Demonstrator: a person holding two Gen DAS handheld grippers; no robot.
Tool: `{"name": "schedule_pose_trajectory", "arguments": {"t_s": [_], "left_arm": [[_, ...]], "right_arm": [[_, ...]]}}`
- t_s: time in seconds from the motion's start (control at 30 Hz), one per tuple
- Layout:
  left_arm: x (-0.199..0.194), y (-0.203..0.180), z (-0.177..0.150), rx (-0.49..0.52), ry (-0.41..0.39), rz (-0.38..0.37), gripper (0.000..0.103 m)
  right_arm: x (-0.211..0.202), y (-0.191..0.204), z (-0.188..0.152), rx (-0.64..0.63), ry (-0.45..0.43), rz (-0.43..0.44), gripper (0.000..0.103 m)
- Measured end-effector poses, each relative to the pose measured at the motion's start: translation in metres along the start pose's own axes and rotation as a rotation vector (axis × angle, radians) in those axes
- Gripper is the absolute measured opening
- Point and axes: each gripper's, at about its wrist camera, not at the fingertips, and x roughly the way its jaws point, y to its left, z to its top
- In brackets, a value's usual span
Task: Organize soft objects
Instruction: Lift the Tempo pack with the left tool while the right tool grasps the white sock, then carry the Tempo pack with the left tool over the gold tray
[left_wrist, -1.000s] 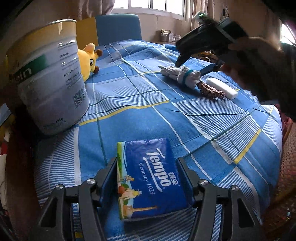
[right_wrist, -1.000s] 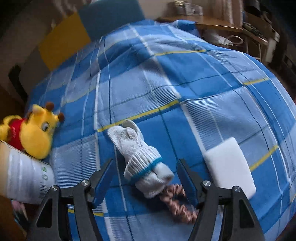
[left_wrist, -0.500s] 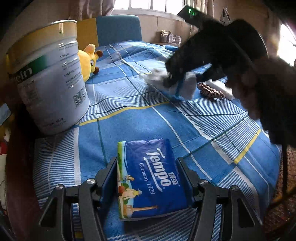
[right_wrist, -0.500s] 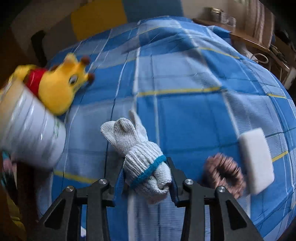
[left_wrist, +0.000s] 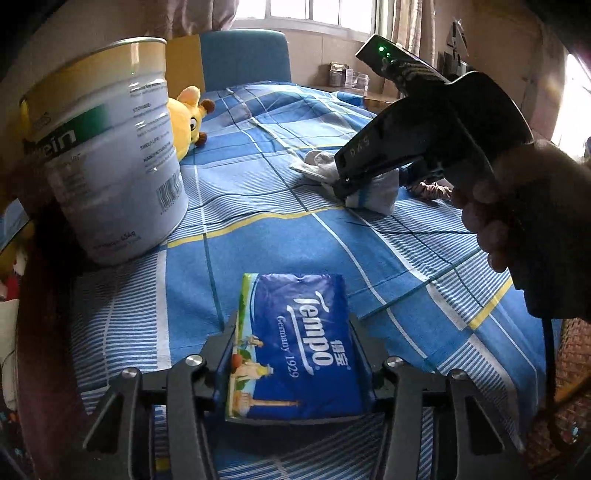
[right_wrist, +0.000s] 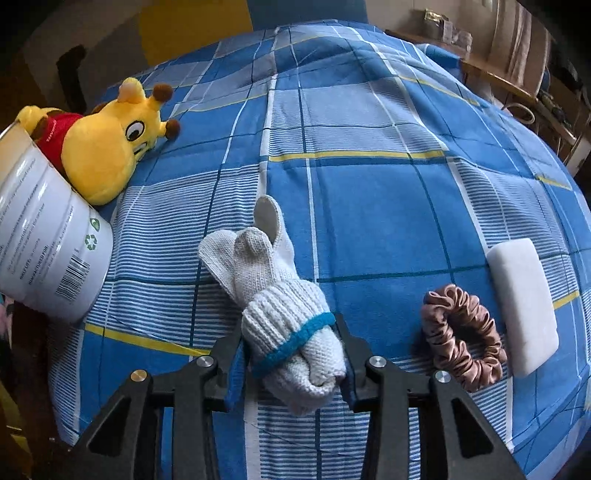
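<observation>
Lifting now, the right gripper (right_wrist: 291, 354) pinching the rolled gloves (right_wrist: 284, 317) beside the scrunchie (right_wrist: 463, 338) might, I'd guess, let them unroll.

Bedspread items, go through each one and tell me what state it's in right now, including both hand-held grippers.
Rolled glove: lying on bedspread, clamped.
Tissue pack: flat, sealed, gripped at both sides.
Tin can: upright, lid on.
Giraffe plush: lying against the can.
Scrunchie: lying loose.
White block: lying flat.
Right hand-held gripper: closed on glove.
Left hand-held gripper: just closing on pack.
</observation>
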Motion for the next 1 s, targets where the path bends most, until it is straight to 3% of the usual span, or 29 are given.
{"name": "schedule_pose_trajectory", "arguments": {"t_s": [0.33, 0.67, 1.0], "left_arm": [[-0.012, 0.006, 0.003, -0.062, 0.052, 0.026, 0.052], [-0.064, 0.010, 0.015, -0.093, -0.013, 0.063, 0.052], [-0.091, 0.012, 0.016, -0.104, -0.033, 0.069, 0.052]], "right_arm": [[0.006, -0.002, 0.002, 0.010, 0.005, 0.032, 0.041], [0.006, 0.007, -0.003, -0.063, -0.016, -0.011, 0.043], [0.009, 0.011, -0.004, -0.070, -0.015, -0.019, 0.043]]}}
